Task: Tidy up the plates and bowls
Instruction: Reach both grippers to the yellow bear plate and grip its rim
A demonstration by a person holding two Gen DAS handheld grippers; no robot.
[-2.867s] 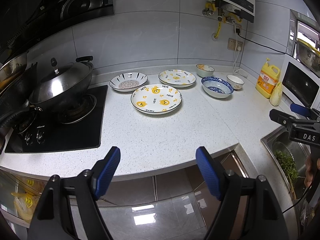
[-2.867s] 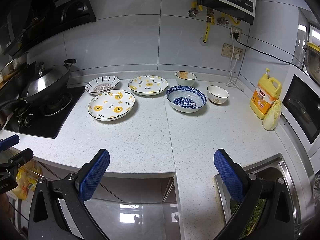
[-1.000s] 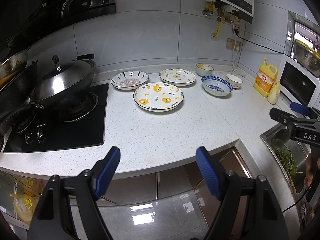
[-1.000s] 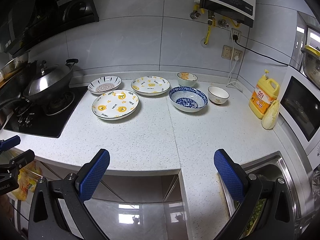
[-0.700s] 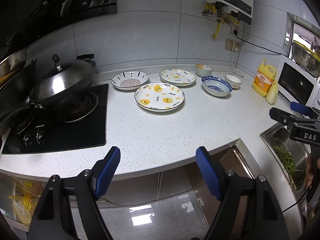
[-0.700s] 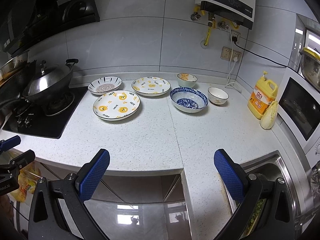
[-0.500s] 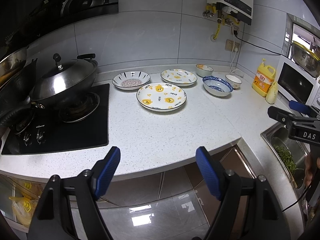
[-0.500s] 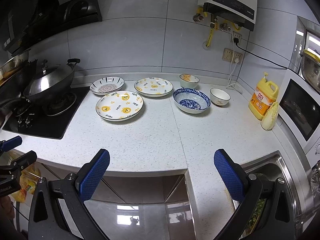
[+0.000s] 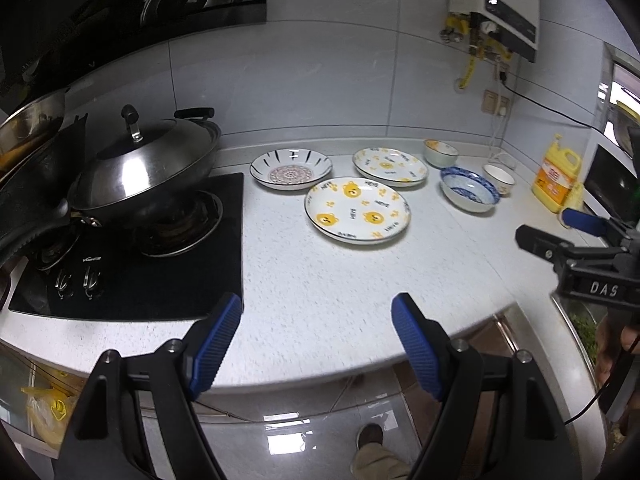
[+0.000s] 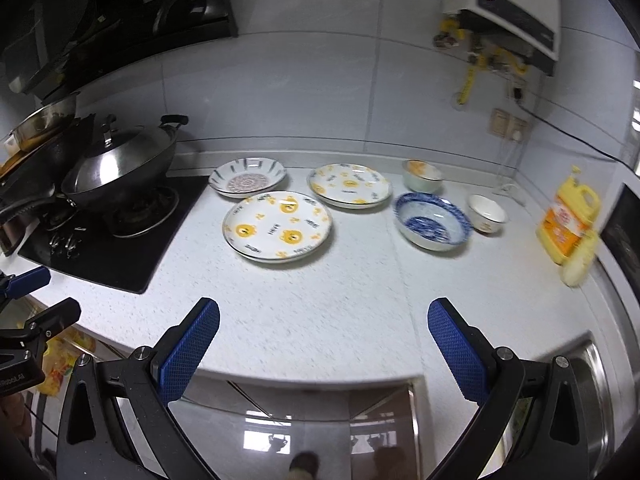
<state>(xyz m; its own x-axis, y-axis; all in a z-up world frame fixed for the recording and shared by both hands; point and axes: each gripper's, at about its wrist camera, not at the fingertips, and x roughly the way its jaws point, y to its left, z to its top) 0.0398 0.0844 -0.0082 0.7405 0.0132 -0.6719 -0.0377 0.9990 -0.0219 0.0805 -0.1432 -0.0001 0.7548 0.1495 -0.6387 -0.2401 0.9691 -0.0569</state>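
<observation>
Left tool (image 9: 316, 320) is hanging over the near edge of the desk (image 9: 328, 280), jaws spread wide, gripping nothing. Right tool (image 10: 324, 320) is doing likewise, jaws apart and empty. Bear plate (image 10: 278, 226) is sitting mid-desk; second bear plate (image 10: 349, 184) and patterned plate (image 10: 247, 178) are lying behind it near the wall. Blue bowl (image 10: 432, 221) is sitting to their right, between two small bowls (image 10: 422, 175) (image 10: 487, 207). Lidded wok (image 9: 144, 168) is resting on the stove at left.
</observation>
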